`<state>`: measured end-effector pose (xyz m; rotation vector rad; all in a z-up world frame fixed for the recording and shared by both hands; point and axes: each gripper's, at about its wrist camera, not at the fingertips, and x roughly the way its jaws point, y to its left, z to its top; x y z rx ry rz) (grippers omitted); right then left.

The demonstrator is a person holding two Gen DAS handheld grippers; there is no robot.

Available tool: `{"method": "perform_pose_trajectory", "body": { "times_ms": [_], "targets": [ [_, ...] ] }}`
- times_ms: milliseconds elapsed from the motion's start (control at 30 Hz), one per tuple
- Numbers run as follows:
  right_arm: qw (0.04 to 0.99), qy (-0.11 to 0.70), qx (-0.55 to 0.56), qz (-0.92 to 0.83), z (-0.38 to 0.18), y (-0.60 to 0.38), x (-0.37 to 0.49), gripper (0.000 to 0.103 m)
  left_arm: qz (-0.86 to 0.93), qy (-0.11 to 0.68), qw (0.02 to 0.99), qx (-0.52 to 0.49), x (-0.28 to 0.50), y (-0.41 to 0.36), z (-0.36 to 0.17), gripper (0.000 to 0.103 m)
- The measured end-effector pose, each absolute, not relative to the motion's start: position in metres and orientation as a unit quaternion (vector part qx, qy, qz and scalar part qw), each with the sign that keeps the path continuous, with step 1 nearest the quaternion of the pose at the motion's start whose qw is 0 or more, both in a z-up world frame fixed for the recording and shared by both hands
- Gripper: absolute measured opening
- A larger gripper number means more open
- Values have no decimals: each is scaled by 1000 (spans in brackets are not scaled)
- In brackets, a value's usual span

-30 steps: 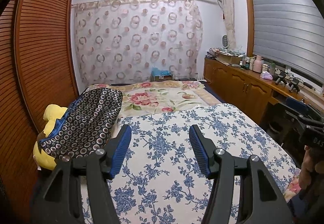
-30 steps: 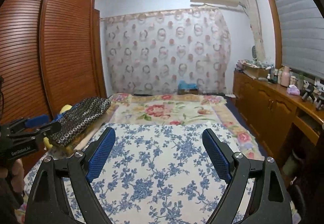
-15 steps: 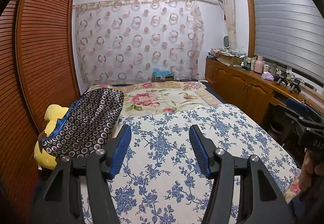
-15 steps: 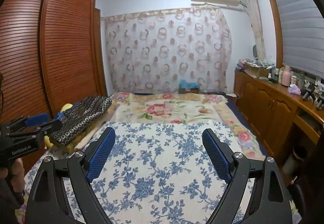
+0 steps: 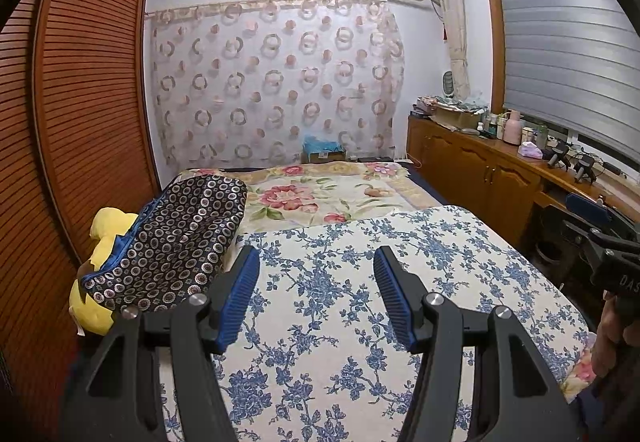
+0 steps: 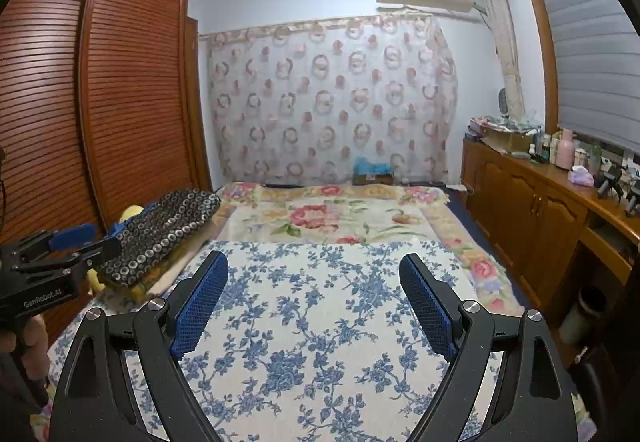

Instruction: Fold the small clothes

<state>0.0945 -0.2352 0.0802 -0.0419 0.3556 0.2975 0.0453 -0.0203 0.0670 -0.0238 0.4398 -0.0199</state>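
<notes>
My left gripper point(image 5: 316, 258) is open and empty, held above a white cloth with blue flowers point(image 5: 360, 306) spread flat on the bed. My right gripper point(image 6: 314, 266) is open and empty above the same cloth point(image 6: 320, 322). The left gripper also shows at the left edge of the right wrist view point(image 6: 76, 242), and the right gripper at the right edge of the left wrist view point(image 5: 600, 218). No small garment shows in either view.
A dark dotted pillow point(image 5: 172, 242) lies on a yellow plush toy point(image 5: 108, 226) at the bed's left. A pink-flowered blanket point(image 5: 320, 194) covers the far bed. A slatted wardrobe point(image 5: 88, 102) stands left, a wooden cabinet point(image 5: 480, 170) with bottles right.
Both views have shifted slightly, the left one a little to the left. Both grippers stay open and empty.
</notes>
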Motion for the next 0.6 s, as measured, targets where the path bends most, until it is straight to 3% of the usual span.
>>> {"method": "perform_pose_trajectory", "body": {
  "times_ms": [600],
  "targets": [
    [973, 177, -20, 148, 81, -235, 95, 89, -8, 216, 976, -12, 46, -17, 69, 59]
  ]
}}
